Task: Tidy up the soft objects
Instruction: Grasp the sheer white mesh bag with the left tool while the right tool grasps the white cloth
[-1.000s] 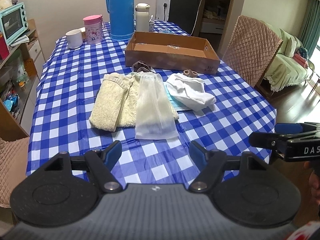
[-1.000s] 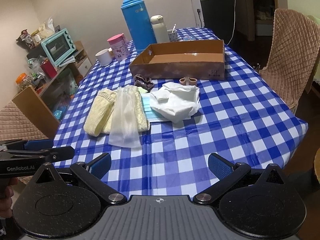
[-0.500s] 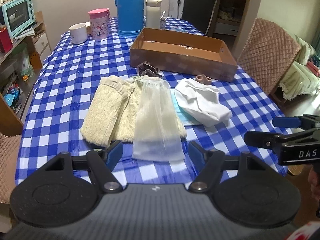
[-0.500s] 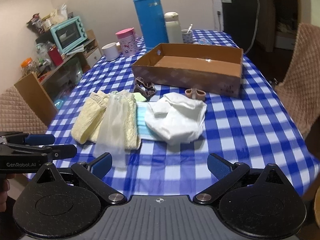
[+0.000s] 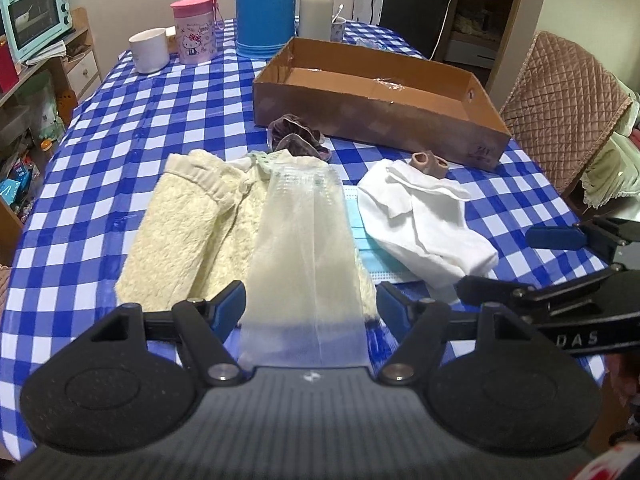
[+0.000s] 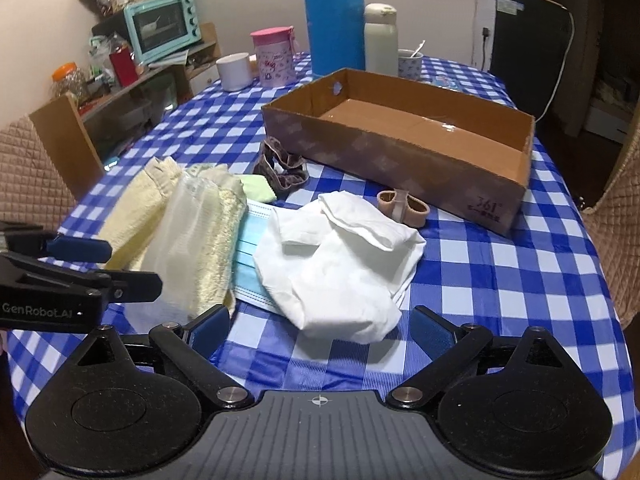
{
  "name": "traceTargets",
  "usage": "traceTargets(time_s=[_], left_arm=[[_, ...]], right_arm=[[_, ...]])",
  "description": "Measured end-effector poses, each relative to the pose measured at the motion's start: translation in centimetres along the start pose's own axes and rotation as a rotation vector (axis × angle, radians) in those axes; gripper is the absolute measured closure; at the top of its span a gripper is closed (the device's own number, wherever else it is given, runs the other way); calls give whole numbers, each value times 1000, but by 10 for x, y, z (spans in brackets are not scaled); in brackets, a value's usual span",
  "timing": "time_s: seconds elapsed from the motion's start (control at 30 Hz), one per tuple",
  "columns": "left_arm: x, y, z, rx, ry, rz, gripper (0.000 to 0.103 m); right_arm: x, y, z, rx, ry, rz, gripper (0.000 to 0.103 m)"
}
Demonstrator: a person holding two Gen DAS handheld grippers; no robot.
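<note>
Fluffy cream towel (image 5: 180, 236) | sheer mesh bag (image 5: 304, 248) atop | left claw (image 5: 310, 304) agape | right claw (image 6: 320, 328) closing, empty

Blue thermos (image 5: 264, 4) top cut off, face mask (image 6: 250, 264) mostly covered

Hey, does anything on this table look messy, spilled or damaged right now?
Nothing is spilled or broken. The soft things just lie loose in front of the empty cardboard box: a rumpled white cloth lies over part of a blue face mask, and a sheer bag lies on the cream towel.
</note>
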State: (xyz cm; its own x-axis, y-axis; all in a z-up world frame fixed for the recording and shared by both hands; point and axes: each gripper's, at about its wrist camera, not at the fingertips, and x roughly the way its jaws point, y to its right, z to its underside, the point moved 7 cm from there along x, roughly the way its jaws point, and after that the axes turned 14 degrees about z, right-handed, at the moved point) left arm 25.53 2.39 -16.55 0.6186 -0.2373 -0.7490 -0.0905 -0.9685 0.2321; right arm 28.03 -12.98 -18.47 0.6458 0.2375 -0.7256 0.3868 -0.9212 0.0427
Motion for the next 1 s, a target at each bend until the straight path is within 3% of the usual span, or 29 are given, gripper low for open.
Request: traceTargets(time_s=[0.33, 0.37, 0.4, 0.47, 0.5, 0.57, 0.87, 1.0], left_arm=[[33, -15, -10, -21, -14, -12, 33], [35, -16, -11, -24, -15, -12, 37], [37, -17, -12, -25, -16, -13, 42], [38, -17, -13, -17, -17, -9, 67], [38, -17, -13, -12, -16, -8, 72], [37, -15, -13, 12, -15, -14, 97], [32, -10, -11, 73, -8, -53, 100], [34, -11, -9, 72, -19, -54, 100]], right_arm=[[19, 9, -3, 8, -22, -15, 7], [20, 10, -4, 8, -23, -16, 7], [21, 10, -5, 7, -23, -17, 7], [23, 11, -6, 7, -22, -20, 7], [24, 11, -7, 6, -22, -21, 7], [25, 11, -8, 3, -23, -22, 7], [33, 4, -8, -46, -12, -8, 9], [40, 0, -4, -83, -22, -8, 33]])
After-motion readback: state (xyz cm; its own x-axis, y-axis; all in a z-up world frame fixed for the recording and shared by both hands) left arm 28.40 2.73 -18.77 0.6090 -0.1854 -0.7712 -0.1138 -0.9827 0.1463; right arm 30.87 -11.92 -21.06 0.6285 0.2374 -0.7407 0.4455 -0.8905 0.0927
